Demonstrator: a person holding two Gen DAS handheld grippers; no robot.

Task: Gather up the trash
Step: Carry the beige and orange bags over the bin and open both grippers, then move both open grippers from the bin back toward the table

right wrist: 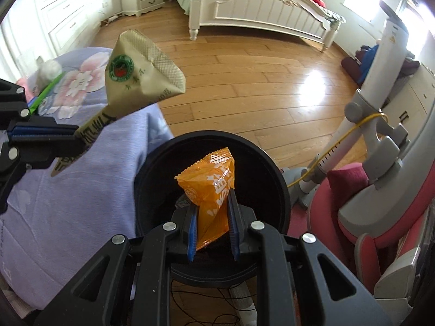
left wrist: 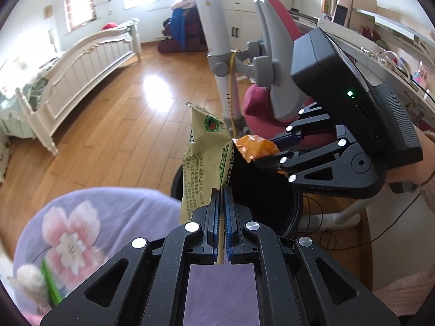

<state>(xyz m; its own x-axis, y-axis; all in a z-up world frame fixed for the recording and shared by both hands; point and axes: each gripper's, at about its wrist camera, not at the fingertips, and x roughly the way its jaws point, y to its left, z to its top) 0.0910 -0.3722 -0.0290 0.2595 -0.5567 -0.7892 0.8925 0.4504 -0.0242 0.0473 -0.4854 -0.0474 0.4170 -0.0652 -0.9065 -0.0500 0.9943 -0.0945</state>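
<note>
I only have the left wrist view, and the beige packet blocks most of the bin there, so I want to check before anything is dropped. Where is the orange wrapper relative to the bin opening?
Observer: In the right wrist view the orange wrapper sits squarely over the black bin's dark opening, clamped in the right gripper.
Operator: And my beige packet?
Observer: The beige packet, pinched by the left gripper, hangs beside the bin over the lilac floral cover, not over the opening.
Operator: Anything already in the bin?
Observer: Something crumpled and grey shows just behind the wrapper; the rest is too dark to tell.
</note>
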